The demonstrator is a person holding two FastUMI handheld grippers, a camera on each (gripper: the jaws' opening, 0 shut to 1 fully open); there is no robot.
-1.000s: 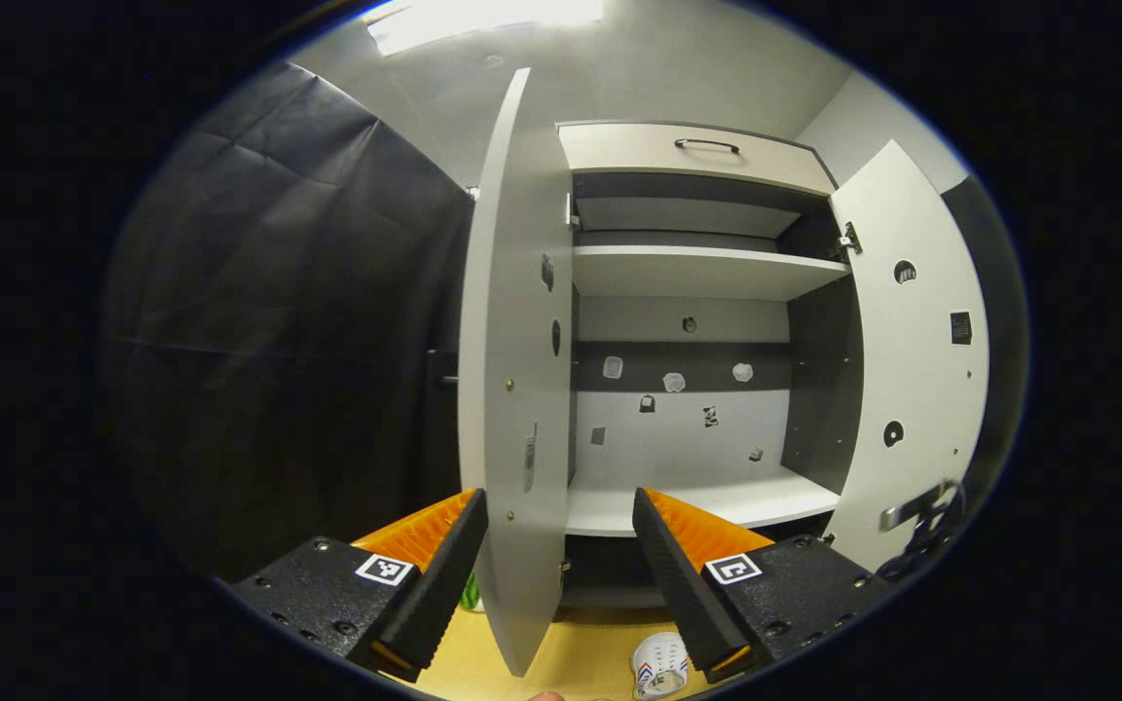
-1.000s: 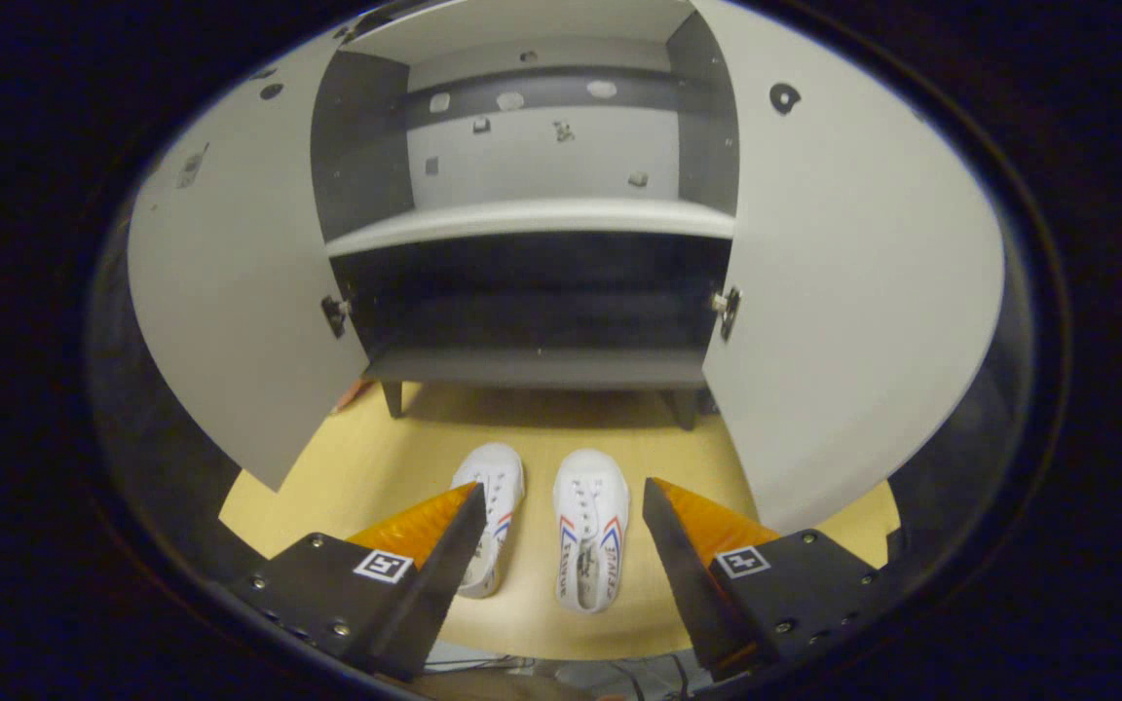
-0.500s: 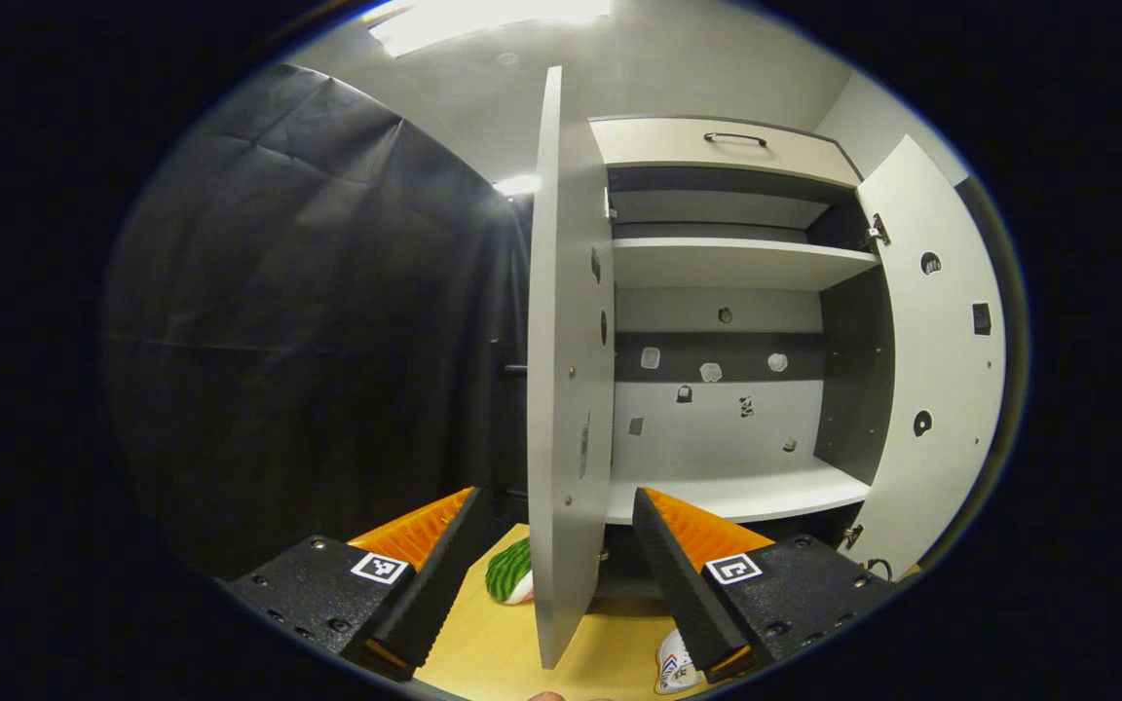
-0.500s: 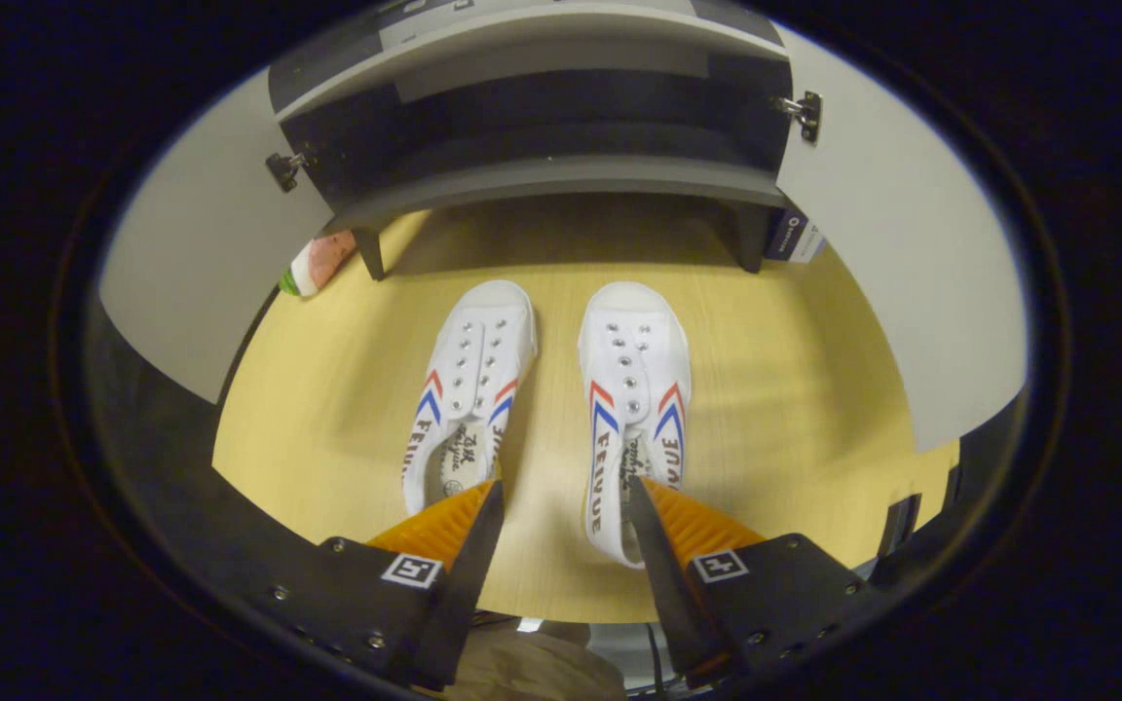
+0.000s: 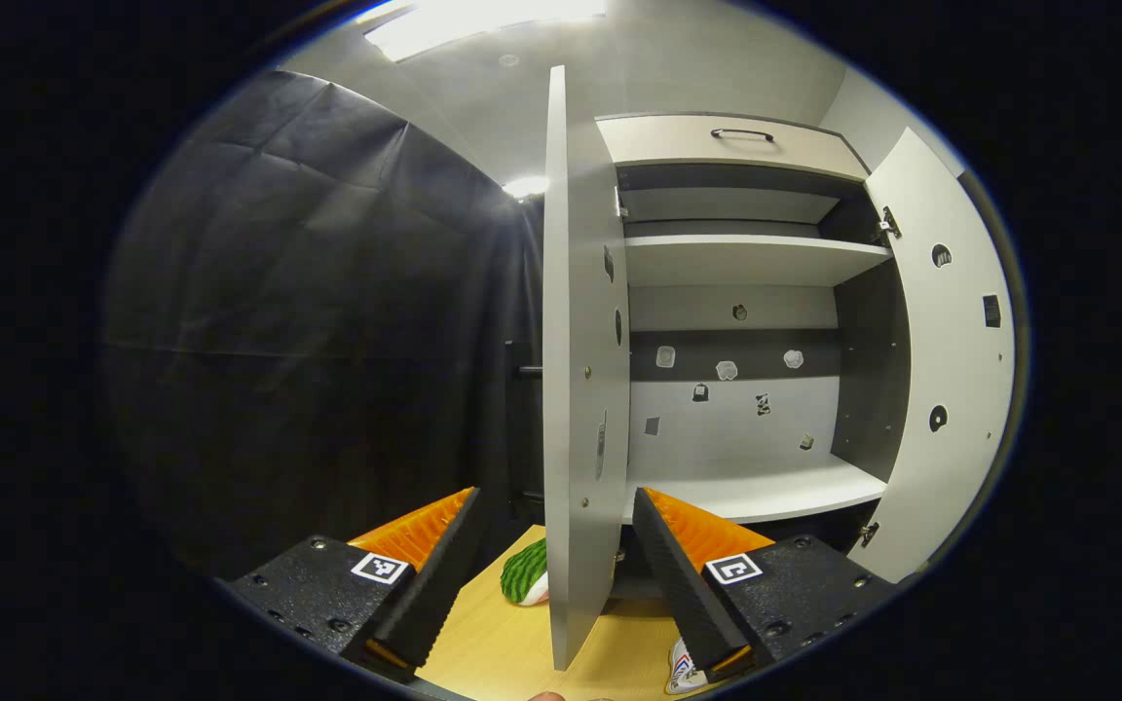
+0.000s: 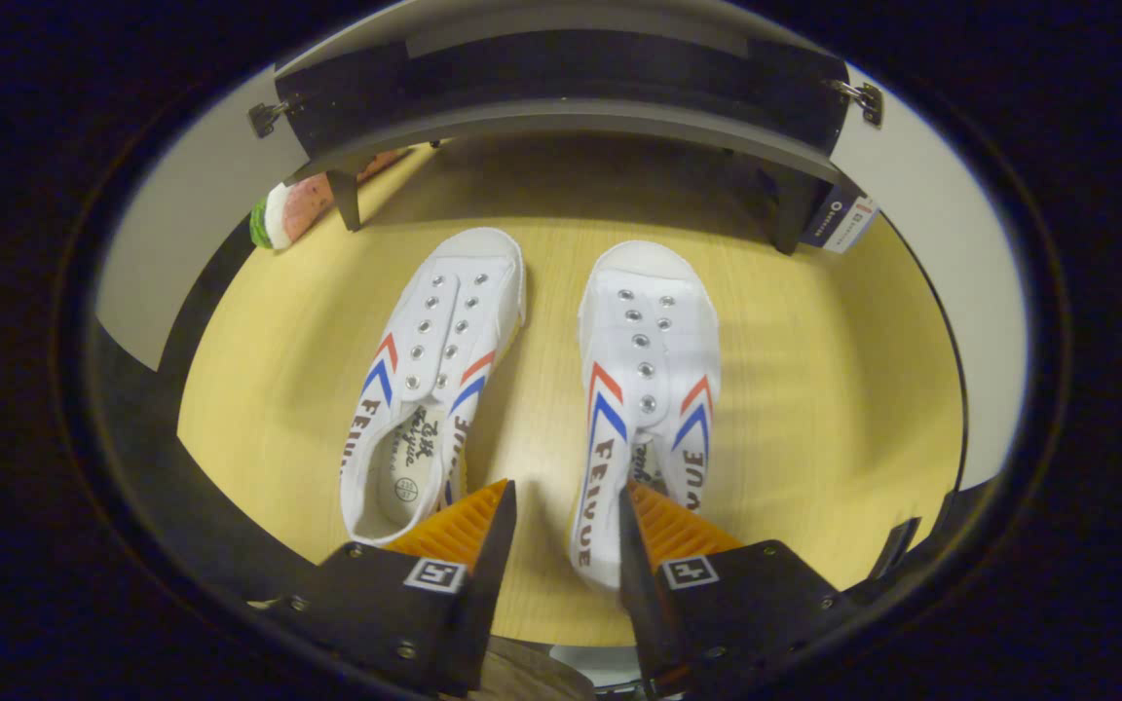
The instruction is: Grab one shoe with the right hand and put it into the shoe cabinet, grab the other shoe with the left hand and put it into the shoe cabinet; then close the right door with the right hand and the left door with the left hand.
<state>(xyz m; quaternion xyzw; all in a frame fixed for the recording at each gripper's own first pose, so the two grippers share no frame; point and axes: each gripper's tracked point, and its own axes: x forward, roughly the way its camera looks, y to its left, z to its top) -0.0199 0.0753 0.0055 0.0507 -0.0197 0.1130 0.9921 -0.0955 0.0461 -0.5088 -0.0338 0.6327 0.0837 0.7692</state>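
1. In the right gripper view, we saw two white shoes side by side on the wooden floor, toes toward the shoe cabinet.
2. Our right gripper hung low over them, its jaws partly spread. They straddled the inner side of the right shoe without pinching it; the left shoe lay just beside.
3. In the left gripper view, our left gripper was spread wide, empty, facing the edge of the open left door. The bare shelves and open right door appeared there.
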